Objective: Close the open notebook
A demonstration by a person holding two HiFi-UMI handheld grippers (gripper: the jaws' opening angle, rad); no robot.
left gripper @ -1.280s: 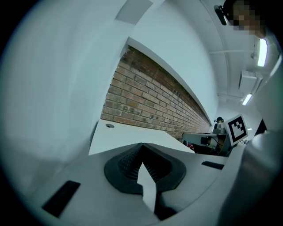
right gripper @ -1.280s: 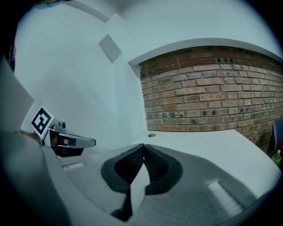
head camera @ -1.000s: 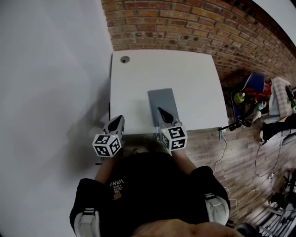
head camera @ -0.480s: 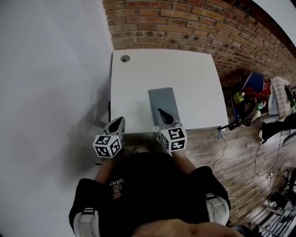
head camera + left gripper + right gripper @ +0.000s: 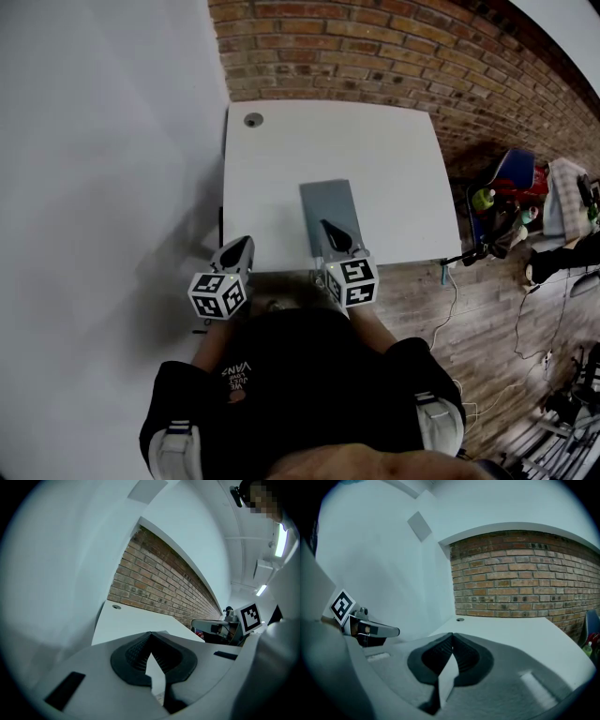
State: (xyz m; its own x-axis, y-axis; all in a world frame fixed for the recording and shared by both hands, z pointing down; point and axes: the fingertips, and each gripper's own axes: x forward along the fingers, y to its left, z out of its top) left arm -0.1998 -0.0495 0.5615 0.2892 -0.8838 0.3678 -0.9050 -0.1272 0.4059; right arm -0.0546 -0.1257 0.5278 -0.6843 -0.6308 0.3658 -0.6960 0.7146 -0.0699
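A grey notebook [image 5: 330, 208] lies flat on the white table [image 5: 328, 141] near its front edge, showing one plain grey face. My right gripper [image 5: 326, 225] hovers over the notebook's near end, jaws shut with nothing between them. My left gripper [image 5: 246, 241] is at the table's front left edge, apart from the notebook, also shut and empty. In the left gripper view the jaw tips [image 5: 150, 633] meet; in the right gripper view the tips [image 5: 452, 634] meet too. Both gripper bodies hide the notebook in their own views.
A round cable grommet [image 5: 253, 119] sits at the table's far left corner. A brick wall [image 5: 375, 47] backs the table and a white wall runs along its left. Bags, bottles and cables [image 5: 511, 197] clutter the wooden floor to the right.
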